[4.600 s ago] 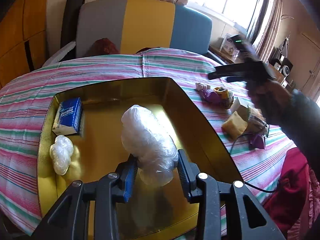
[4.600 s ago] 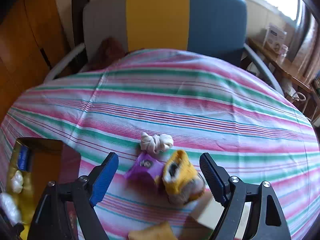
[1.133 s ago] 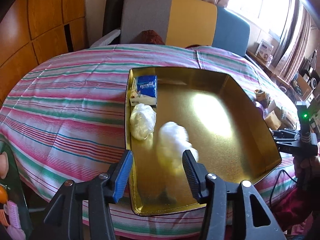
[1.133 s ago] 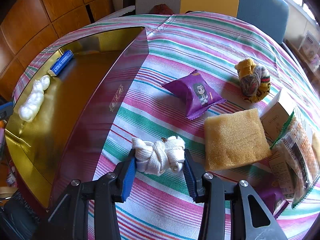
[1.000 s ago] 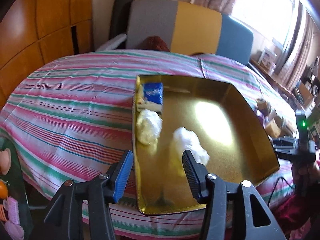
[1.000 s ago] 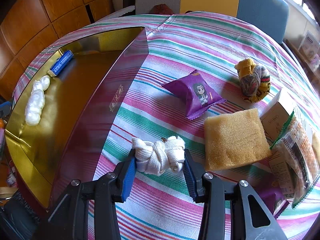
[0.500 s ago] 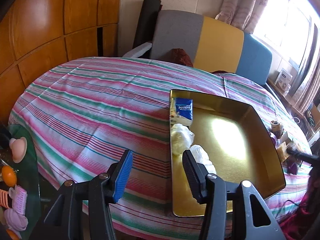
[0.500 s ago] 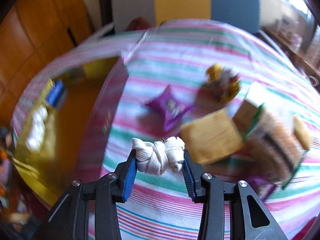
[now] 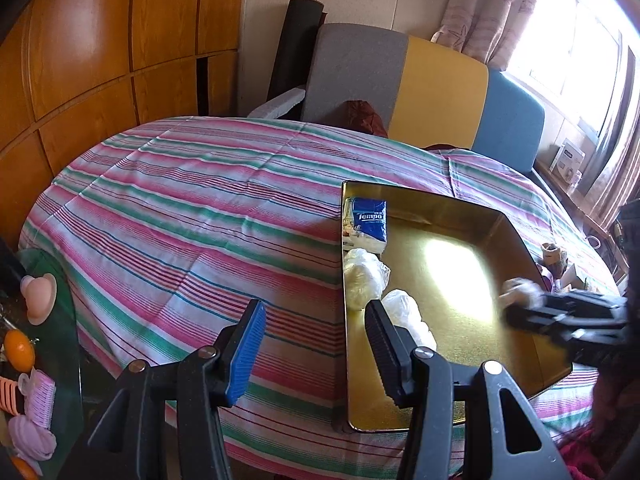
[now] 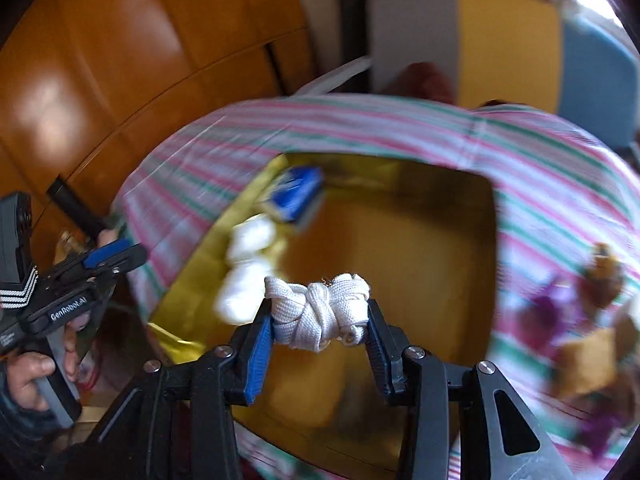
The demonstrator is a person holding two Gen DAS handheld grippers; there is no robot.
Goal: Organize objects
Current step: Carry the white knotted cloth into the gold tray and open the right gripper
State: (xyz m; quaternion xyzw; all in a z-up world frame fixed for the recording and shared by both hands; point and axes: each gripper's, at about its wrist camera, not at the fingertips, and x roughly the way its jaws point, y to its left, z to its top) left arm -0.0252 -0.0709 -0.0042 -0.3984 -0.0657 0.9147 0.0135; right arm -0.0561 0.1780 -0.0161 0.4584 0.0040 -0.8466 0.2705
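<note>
My right gripper (image 10: 318,330) is shut on a knotted white strap bundle (image 10: 320,314) and holds it above the gold tray (image 10: 400,240). In the left wrist view the gold tray (image 9: 460,320) lies on the striped table and holds a blue Tempo tissue pack (image 9: 370,220) and two white plastic-wrapped bundles (image 9: 366,274) (image 9: 406,314) along its left wall. The right gripper (image 9: 516,300) shows blurred over the tray's right side. My left gripper (image 9: 314,346) is open and empty, pulled back at the table's near edge, left of the tray.
The striped tablecloth (image 9: 200,216) covers a round table. A yellow sock bundle (image 10: 604,274), a purple snack pack (image 10: 548,308) and a sponge (image 10: 588,360) lie blurred to the tray's right. A chair (image 9: 400,80) stands behind. A glass side table (image 9: 36,340) with small items is at the left.
My right gripper has lifted the white strap bundle off the cloth and swung left over the tray. My left gripper let go of the plastic bundle earlier and has pulled back and left.
</note>
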